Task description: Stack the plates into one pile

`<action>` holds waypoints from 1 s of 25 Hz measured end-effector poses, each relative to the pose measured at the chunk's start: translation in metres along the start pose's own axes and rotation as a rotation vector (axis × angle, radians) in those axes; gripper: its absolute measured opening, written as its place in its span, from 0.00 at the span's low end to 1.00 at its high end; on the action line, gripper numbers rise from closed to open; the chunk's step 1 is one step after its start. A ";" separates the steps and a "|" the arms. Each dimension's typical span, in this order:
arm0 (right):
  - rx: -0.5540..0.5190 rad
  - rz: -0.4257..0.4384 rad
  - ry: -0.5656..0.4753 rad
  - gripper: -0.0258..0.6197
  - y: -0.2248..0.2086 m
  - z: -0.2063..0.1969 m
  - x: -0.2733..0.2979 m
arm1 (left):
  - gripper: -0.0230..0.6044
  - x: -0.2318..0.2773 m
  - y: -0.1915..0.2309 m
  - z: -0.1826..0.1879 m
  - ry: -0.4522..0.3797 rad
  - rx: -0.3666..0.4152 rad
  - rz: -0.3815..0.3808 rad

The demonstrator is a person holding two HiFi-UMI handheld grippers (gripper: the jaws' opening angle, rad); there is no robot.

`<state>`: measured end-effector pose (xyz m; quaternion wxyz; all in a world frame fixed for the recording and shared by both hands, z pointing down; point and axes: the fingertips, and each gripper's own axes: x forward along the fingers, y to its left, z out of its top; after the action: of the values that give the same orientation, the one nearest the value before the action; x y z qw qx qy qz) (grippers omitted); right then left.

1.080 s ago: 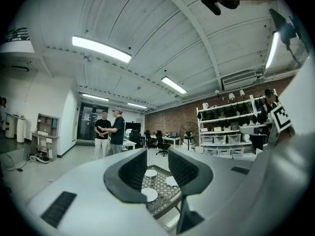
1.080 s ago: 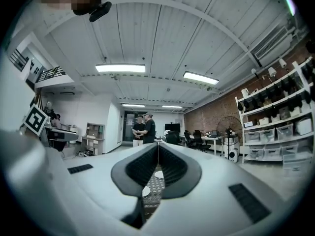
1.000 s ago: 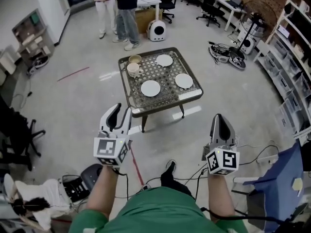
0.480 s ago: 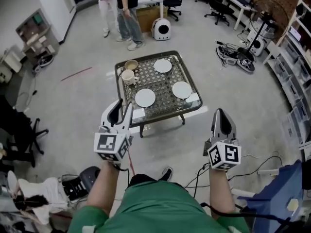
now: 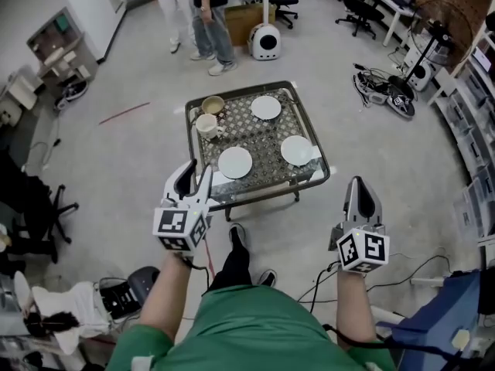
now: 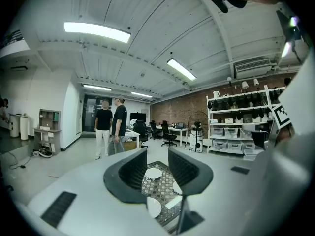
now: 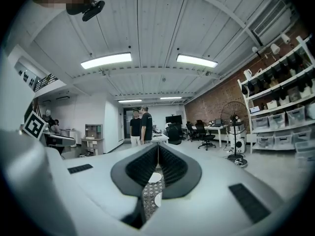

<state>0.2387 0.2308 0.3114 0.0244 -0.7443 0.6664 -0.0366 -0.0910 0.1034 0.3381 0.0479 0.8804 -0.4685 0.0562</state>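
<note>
My left tongs [image 5: 196, 178] stood spread and empty and my right tongs [image 5: 361, 185] were pressed together on nothing, both short of the low table [image 5: 260, 134], where the three plates lay apart: near [image 5: 235, 161], right [image 5: 296, 150] and far [image 5: 265, 107]. I judged that arriving with the right jaws closed would shove the right plate, lying near the edge, off the table instead of gripping its rim. Both forearms reached forward side by side, tongs roughly level and pointing at the table.

Bright ceiling strip lights [image 7: 106, 60], fisheye edges w/ vignetting.
</note>
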 end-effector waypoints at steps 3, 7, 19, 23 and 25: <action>-0.009 -0.025 0.016 0.08 -0.003 -0.006 0.025 | 0.27 0.034 0.017 -0.018 0.029 -0.011 -0.017; 0.000 -0.045 0.036 0.08 -0.003 -0.019 0.071 | 0.27 0.089 0.045 -0.038 0.056 -0.030 -0.047; 0.065 -0.046 0.184 0.09 0.037 -0.066 0.202 | 0.27 0.199 0.124 -0.038 0.074 -0.048 -0.123; 0.102 0.005 0.253 0.11 0.051 -0.092 0.228 | 0.27 0.209 0.129 -0.054 0.112 -0.058 -0.142; 0.114 0.041 0.289 0.11 0.056 -0.106 0.241 | 0.27 0.211 0.131 -0.066 0.140 -0.075 -0.136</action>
<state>0.2001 -0.0135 0.4172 -0.0289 -0.7149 0.6750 -0.1804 -0.0865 -0.1336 0.4378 0.1169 0.9017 -0.4049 0.0966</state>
